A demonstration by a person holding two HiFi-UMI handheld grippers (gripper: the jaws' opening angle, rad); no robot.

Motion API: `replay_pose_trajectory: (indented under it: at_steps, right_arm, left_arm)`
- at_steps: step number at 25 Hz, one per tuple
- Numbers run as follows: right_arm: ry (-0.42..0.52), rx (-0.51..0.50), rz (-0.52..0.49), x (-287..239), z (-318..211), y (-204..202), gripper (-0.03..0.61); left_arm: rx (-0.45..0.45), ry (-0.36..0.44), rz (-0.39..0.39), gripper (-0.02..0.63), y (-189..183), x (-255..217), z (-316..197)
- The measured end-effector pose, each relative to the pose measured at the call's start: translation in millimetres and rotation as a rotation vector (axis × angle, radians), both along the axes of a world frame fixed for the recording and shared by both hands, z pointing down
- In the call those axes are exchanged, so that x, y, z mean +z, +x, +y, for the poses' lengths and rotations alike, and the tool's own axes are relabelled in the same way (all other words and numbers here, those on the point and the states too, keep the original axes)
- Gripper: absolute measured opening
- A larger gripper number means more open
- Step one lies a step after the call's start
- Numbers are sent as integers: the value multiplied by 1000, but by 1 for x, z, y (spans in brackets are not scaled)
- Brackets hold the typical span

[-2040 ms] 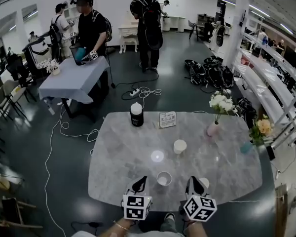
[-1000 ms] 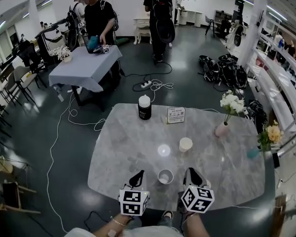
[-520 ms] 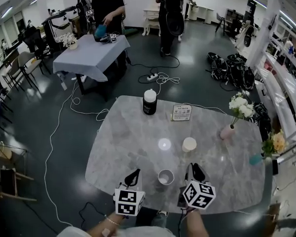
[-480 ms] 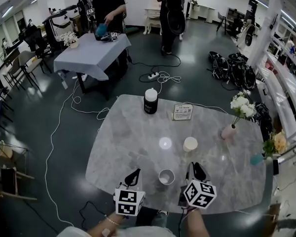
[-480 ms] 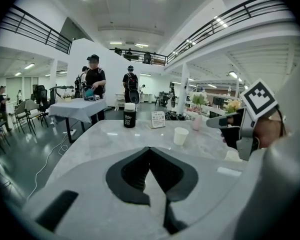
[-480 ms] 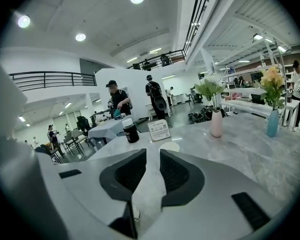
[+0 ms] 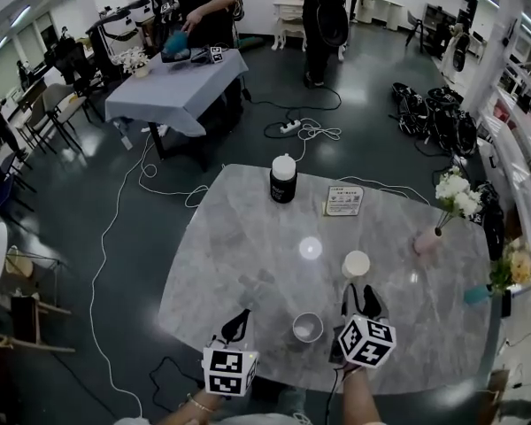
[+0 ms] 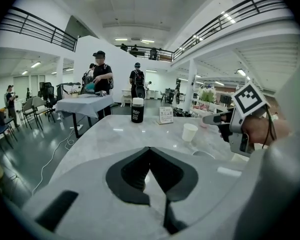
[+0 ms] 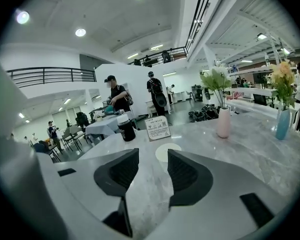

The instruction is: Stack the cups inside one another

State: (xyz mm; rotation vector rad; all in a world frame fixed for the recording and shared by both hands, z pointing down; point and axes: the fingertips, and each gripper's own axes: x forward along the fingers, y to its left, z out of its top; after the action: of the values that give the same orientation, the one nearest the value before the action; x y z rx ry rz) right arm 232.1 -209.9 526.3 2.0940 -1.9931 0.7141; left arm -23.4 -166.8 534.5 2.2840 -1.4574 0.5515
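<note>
Two white paper cups stand upright on the marble table (image 7: 239,255). The far cup (image 7: 356,264) is just beyond my right gripper (image 7: 361,294); the right gripper view shows its rim (image 9: 168,152) ahead of the gripper (image 9: 153,156), whose jaws are opening with nothing between them. The near cup (image 7: 307,328) sits between my two grippers at the front edge. My left gripper (image 7: 240,318) hovers to its left, shut and empty. The left gripper view shows that gripper (image 8: 149,150), the far cup (image 8: 189,132) and the near cup's rim (image 8: 205,155).
A black bottle with a white lid (image 7: 283,180) and a sign card (image 7: 344,200) stand at the table's far side. A pink vase with white flowers (image 7: 427,240) and a blue vase (image 7: 478,293) are at the right. People stand by a cloth-covered table (image 7: 173,91) beyond.
My right gripper has moved forward toward the far cup and its jaws have parted. The left gripper has shifted a little; both cups stay put.
</note>
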Motion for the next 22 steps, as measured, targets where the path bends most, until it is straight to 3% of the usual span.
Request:
replay_pose_trajectory:
  at_steps: [8, 22]
  right_arm:
    - [-79, -16, 12, 34, -24, 10, 203]
    - [-175, 5, 5, 95, -50, 26, 233]
  left_arm:
    - [-15, -30, -5, -5, -3, 10, -12]
    - [-18, -82, -10, -5, 2, 36, -30]
